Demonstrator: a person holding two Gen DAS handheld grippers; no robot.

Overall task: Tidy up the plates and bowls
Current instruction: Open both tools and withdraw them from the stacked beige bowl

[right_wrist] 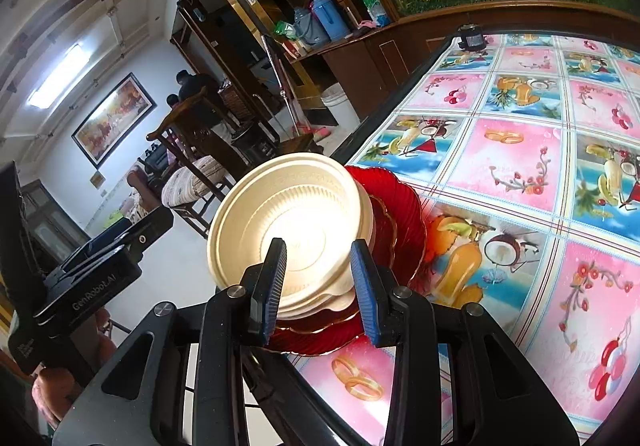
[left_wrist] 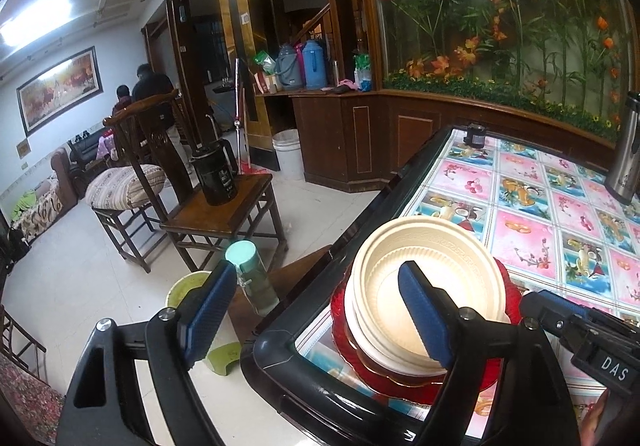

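Note:
A stack stands at the near left corner of the table: cream bowls (left_wrist: 424, 274) (right_wrist: 296, 221) on cream plates, on red glass plates (left_wrist: 420, 378) (right_wrist: 396, 213). My left gripper (left_wrist: 316, 316) is open wide, above the table corner; its right finger lies in front of the top bowl and its left finger is off the table edge. My right gripper (right_wrist: 318, 286) is open and empty, just in front of the stack's near rim, touching nothing. The right gripper also shows in the left wrist view (left_wrist: 580, 330), to the right of the stack.
The table (right_wrist: 520, 165) has a pink-and-blue fruit-print cloth and a black rim. A steel thermos (left_wrist: 624, 153) stands at the right and a small dark jar (left_wrist: 476, 135) at the far edge. Left of the table are wooden chairs (left_wrist: 224, 217), a teal-lidded bottle (left_wrist: 252, 274) and a green bowl (left_wrist: 184, 286).

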